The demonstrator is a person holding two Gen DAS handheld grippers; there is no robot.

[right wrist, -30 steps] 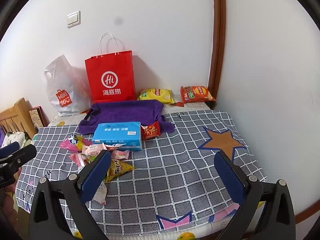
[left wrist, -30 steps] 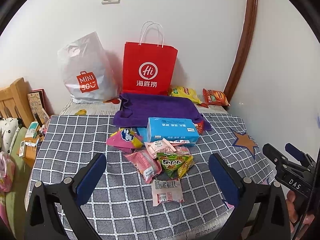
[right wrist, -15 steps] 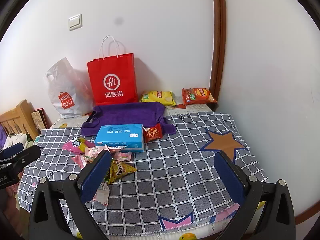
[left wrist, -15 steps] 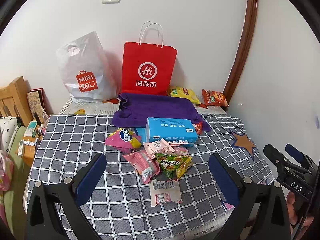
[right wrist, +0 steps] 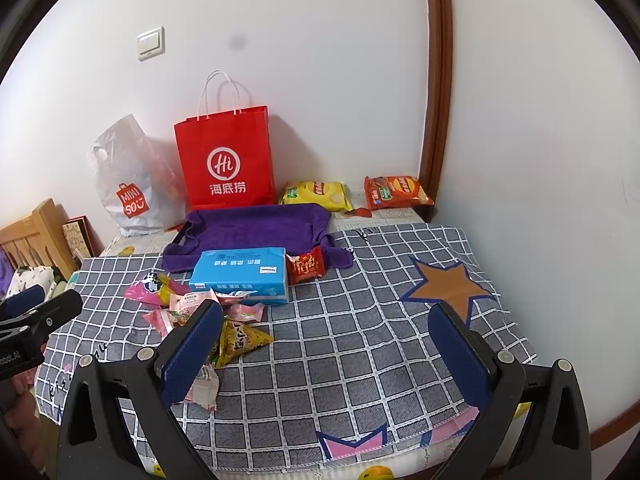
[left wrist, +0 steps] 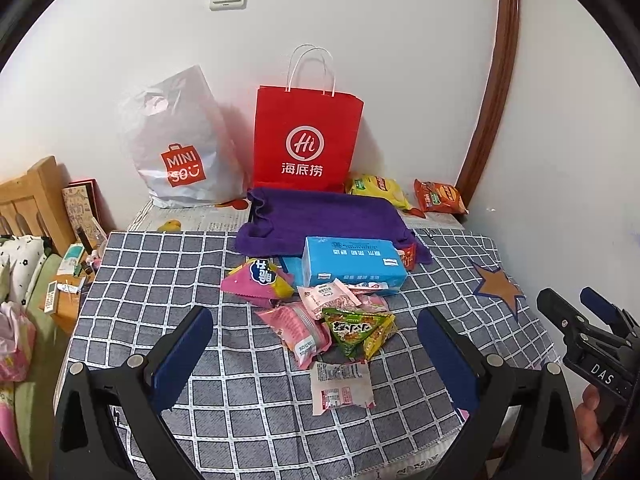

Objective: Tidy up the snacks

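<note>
Your left hand-held gripper (left wrist: 314, 342) and right hand-held gripper (right wrist: 326, 342) both hang wide and empty above the surface (right wrist: 360, 360). No snack is taken yet; you appear to be at the approach step. The snacks (left wrist: 320, 320) lie heaped ahead of the left hand-held gripper, between its fingers; the white packet (left wrist: 342, 386) is nearest. Next move likely calls for lowering onto that thin, flat packet by an edge.

Glossy plastic snack wrappers (left wrist: 304, 330) lie on a matt checked cloth (left wrist: 160, 280), beside a plush purple towel (left wrist: 320, 216) and a smooth red paper bag (left wrist: 308, 140).
</note>
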